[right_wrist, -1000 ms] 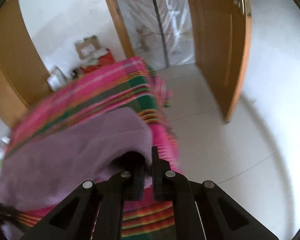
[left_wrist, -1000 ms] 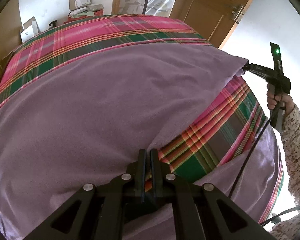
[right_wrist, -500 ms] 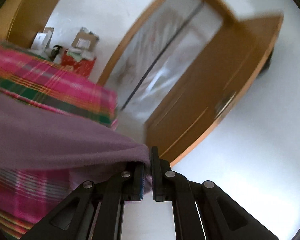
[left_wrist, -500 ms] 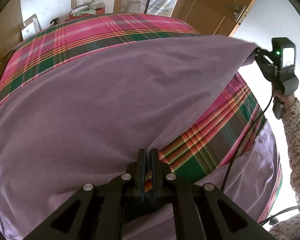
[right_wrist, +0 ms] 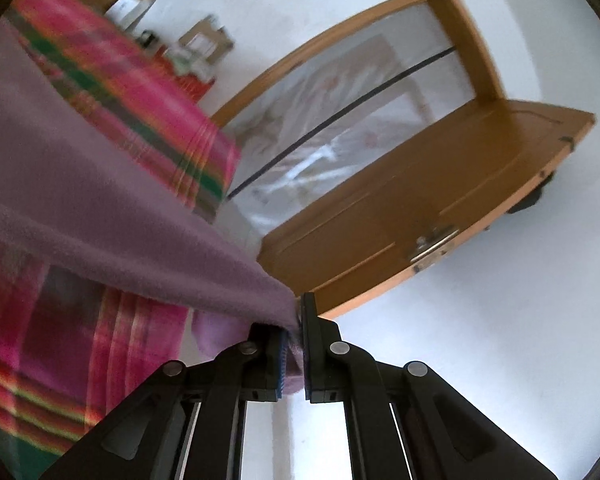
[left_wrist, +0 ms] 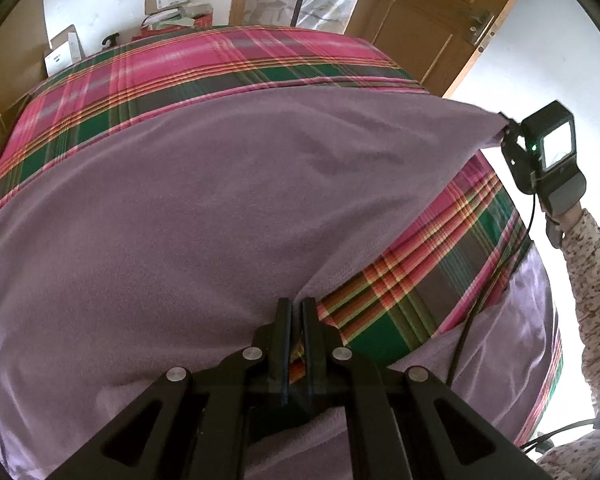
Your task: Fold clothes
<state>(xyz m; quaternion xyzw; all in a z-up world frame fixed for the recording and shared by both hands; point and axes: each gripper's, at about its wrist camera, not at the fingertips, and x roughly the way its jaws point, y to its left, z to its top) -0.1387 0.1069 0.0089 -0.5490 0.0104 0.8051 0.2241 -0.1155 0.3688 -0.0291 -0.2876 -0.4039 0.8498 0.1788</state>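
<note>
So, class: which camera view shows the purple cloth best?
The left wrist view: the purple cloth spreads over the plaid bedcover, pinched by both grippers. The right wrist view, blurred, shows only the corner in the right gripper.

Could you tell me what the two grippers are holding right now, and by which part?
Both hold the purple cloth: the left gripper pinches its near edge, the right gripper a lifted corner.
</note>
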